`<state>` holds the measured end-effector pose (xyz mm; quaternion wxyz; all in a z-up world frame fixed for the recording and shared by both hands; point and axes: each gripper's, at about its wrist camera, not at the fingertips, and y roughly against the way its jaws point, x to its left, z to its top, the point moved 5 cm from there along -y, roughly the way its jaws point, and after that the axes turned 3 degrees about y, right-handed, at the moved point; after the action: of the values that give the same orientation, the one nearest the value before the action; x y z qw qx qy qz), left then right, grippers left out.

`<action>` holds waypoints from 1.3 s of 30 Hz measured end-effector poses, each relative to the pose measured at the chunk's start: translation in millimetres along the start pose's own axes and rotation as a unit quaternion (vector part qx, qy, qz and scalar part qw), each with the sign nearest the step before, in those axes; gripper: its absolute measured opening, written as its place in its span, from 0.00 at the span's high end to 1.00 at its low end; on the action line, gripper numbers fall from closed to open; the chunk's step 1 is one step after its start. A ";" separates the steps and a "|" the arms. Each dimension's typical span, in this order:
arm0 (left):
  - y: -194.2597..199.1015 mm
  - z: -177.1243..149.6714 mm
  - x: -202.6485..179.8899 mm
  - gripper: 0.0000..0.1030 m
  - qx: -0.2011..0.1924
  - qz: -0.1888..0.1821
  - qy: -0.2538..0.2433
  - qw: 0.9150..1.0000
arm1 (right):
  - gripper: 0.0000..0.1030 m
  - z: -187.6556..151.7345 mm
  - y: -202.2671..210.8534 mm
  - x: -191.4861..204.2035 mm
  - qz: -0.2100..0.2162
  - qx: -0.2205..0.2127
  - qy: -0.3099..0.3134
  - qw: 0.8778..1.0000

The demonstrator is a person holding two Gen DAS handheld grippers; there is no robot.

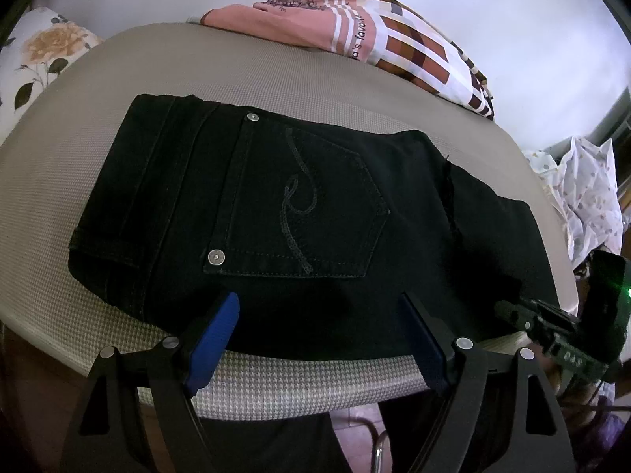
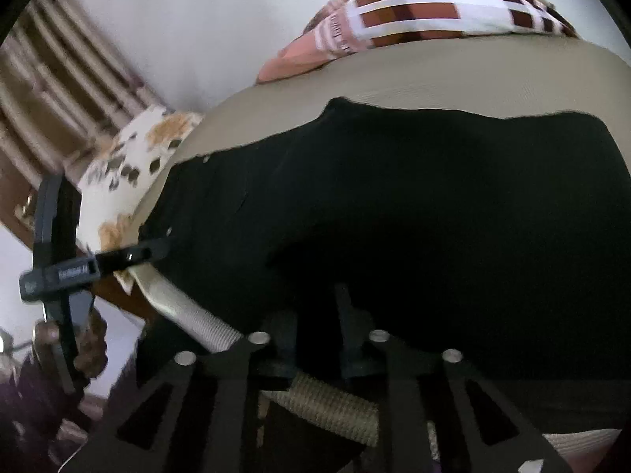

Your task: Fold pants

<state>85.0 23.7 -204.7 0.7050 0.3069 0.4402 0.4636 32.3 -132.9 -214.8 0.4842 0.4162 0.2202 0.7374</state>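
Observation:
The black pants [image 1: 299, 213] lie folded on a beige houndstooth bed [image 1: 118, 181], back pocket with a stitched curl facing up. My left gripper [image 1: 319, 307] is open, its blue pads spread over the near edge of the pants, holding nothing. My right gripper [image 2: 315, 307] sits at the near edge of the same pants [image 2: 434, 213]; its dark fingers stand a narrow gap apart against black cloth, and a grip cannot be made out. The right gripper's body also shows at the right edge of the left wrist view [image 1: 572, 331].
A pink and brown checked blanket [image 1: 374, 35] lies at the far side of the bed. A floral pillow [image 1: 39, 55] is at the far left. A spotted white cloth [image 1: 583, 193] hangs right. The other gripper [image 2: 59, 268] shows left in the right wrist view.

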 end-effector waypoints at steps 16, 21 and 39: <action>1.2 2.2 3.2 0.19 0.003 -0.012 0.018 1.000 | 0.58 10.9 41.5 -61.2 0.205 -0.057 -0.200 0.956; 2.4 2.3 4.9 0.19 0.004 -0.015 0.026 1.000 | 0.64 13.5 70.5 -102.5 0.182 -0.114 -0.251 0.944; 4.9 7.6 16.6 0.19 -0.019 0.034 0.027 0.999 | 0.78 -4.3 -12.2 -8.0 0.095 0.000 -0.072 0.993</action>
<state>93.0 40.7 -202.9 0.6822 0.2958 0.4398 0.5037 36.8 -134.5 -229.3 0.4263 0.4875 0.1438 0.7482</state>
